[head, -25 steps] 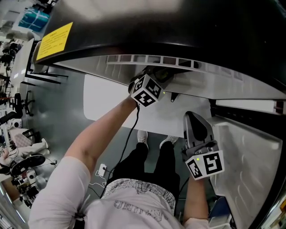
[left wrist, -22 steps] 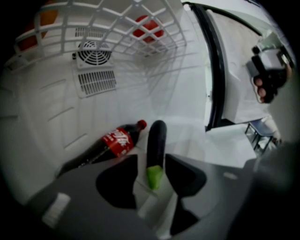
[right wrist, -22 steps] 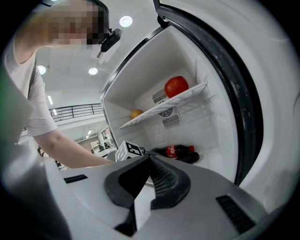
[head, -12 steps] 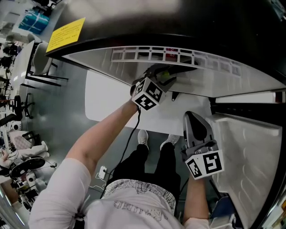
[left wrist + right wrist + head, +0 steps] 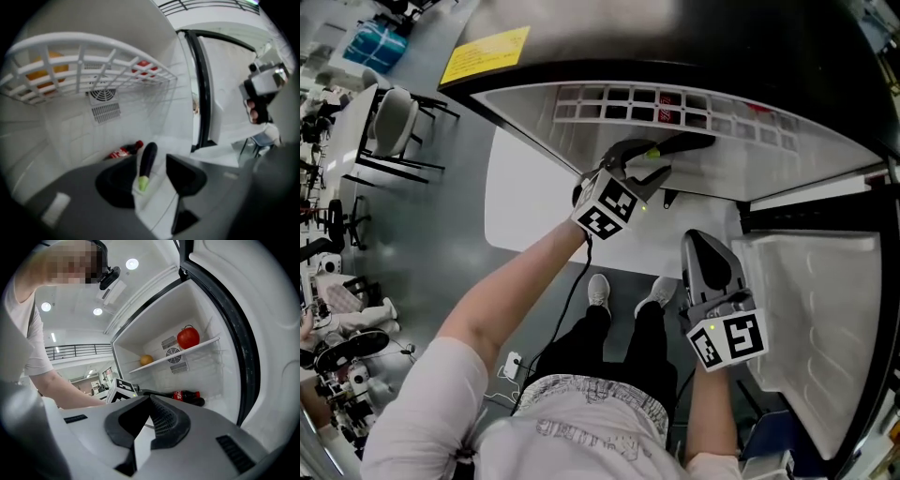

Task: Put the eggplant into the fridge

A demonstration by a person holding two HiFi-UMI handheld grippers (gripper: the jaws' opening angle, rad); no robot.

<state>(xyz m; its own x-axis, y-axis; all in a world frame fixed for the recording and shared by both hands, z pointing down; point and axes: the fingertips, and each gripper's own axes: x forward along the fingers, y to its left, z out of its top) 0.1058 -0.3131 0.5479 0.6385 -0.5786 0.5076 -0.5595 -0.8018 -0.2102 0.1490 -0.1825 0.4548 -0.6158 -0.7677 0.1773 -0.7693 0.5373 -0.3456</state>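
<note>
The eggplant (image 5: 147, 161), dark purple with a green stem end, lies on the white floor of the open fridge (image 5: 154, 122). My left gripper (image 5: 150, 180) hovers just in front of and above it. Its jaws have just been opening and now stand wide apart; the eggplant shows in the gap between them, untouched. In the head view the left gripper (image 5: 654, 161) reaches under the wire shelf (image 5: 656, 103). My right gripper (image 5: 701, 242) hangs lower, outside the fridge beside the door (image 5: 811, 309), with its jaws (image 5: 149, 401) shut on nothing.
A cola bottle (image 5: 123, 151) lies at the back of the fridge floor, close behind the eggplant. On the wire shelf (image 5: 93, 70) above sit an orange (image 5: 146, 360) and a red fruit (image 5: 188, 337). The door's black seal (image 5: 204, 93) stands to the right.
The left gripper has lifted and drawn back a little from the fridge floor, and its jaws now show spread apart. The right gripper stays about where it was.
</note>
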